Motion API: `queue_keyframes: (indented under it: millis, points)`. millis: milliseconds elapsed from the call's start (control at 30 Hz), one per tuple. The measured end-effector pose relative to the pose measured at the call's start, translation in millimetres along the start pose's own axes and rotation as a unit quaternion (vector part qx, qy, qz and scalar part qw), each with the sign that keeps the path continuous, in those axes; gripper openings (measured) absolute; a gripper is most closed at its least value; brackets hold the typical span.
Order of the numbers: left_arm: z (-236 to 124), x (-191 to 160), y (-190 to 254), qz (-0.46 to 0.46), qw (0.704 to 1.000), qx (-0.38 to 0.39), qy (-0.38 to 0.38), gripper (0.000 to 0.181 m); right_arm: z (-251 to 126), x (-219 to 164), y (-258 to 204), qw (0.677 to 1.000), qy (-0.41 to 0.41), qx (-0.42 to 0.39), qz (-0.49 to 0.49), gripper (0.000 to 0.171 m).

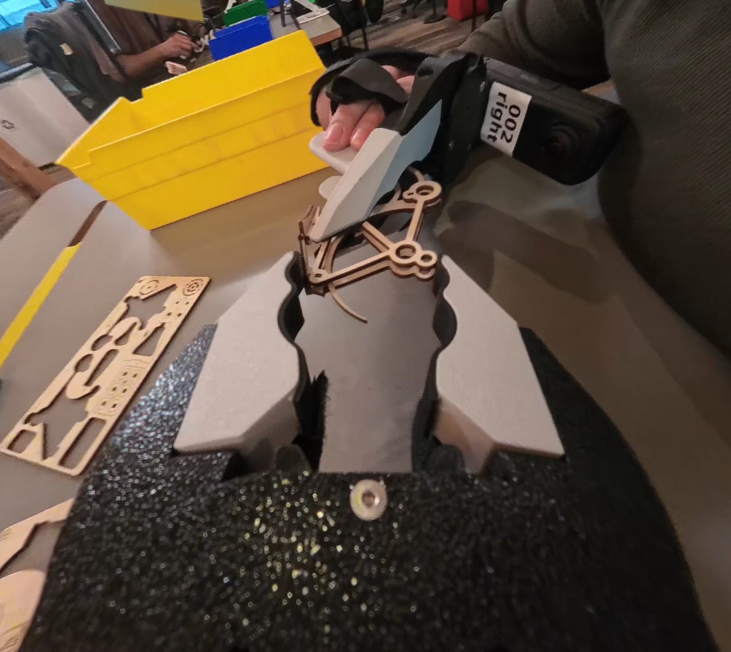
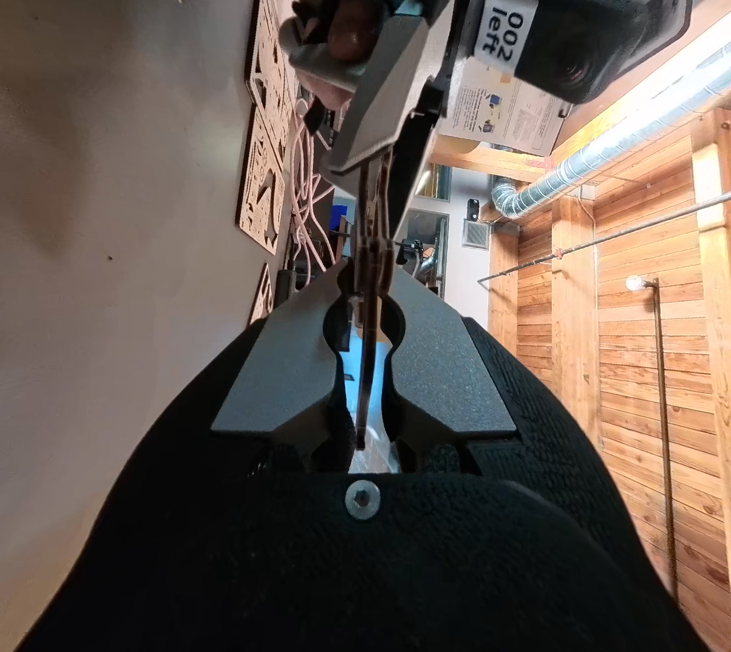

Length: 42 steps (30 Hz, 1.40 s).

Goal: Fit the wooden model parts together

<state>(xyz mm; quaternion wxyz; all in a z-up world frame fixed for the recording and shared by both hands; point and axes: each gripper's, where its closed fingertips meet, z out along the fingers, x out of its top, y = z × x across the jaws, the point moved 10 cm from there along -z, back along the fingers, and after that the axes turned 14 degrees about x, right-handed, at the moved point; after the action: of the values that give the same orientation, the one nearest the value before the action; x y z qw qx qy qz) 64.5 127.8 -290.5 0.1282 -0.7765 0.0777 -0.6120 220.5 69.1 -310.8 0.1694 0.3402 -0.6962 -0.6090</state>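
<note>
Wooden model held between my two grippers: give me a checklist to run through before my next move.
1. Right gripper gripping the laser-cut wooden model: ok, fingers closed on its thin edge.
2. Left gripper gripping it: cannot tell; fingers wide apart, model spans between the tips.
3. Thin curved wooden strip seated in the model: cannot tell.
4. Punched-out wooden sheet clear of both grippers: ok, lies flat, apart.
5. Yellow plastic bin clear: ok, behind the model, not touching.

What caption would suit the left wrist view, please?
Right gripper clamps a laser-cut wooden model assembly at the open left gripper, beside a yellow plastic bin.
</note>
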Motion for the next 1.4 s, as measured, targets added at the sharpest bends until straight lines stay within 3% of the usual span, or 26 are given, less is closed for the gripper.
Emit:
queue_keyframes:
  millis: [33,200,400,533,667,867,933,1167,1333,1400]
  points:
    - [-0.2,-0.5,-0.8,-0.009,1.0,-0.009,0.002,0.064,-0.3,0.3,-0.2,1.0,0.004,0.0,0.0,0.007]
    - [-0.7,-3.2,-3.8,-0.049,0.998,-0.043,0.007,0.064,-0.9,1.4,-1.3,1.0,0.022,0.004,0.011,0.008]
    - [3.8,-10.0,-3.9,-0.065,0.998,-0.02,-0.017,0.064,4.9,-4.0,-3.8,0.998,0.016,0.045,0.047,0.009]
    - [6.9,-16.5,-4.2,-0.076,0.995,-0.001,-0.058,0.064,10.4,-10.1,-5.5,0.982,0.032,0.127,0.137,0.04]
    - [8.3,-24.4,-4.6,-0.082,0.992,0.009,-0.1,0.064,17.0,-15.4,-10.8,0.925,0.097,0.249,0.27,0.059]
    - [8.1,-28.3,-2.5,-0.087,0.989,-0.002,-0.121,0.064,24.5,-28.7,-7.4,0.786,0.177,0.378,0.455,0.077]
    - [9.6,-30.1,-1.5,-0.076,0.988,-0.002,-0.137,0.064,26.7,-30.2,-7.1,0.755,0.192,0.402,0.481,0.08]
    - [13.4,-33.8,-2.5,-0.097,0.98,-0.017,-0.171,0.065,33.2,-31.4,-6.8,0.719,0.171,0.462,0.491,0.082]
    - [17.0,-38.4,1.8,-0.062,0.976,-0.01,-0.208,0.065,36.2,-40.2,2.9,0.62,0.205,0.521,0.55,0.086]
    - [17.4,-38.8,1.2,-0.067,0.975,-0.011,-0.21,0.065,40.3,-41.7,5.4,0.64,0.176,0.517,0.54,0.081]
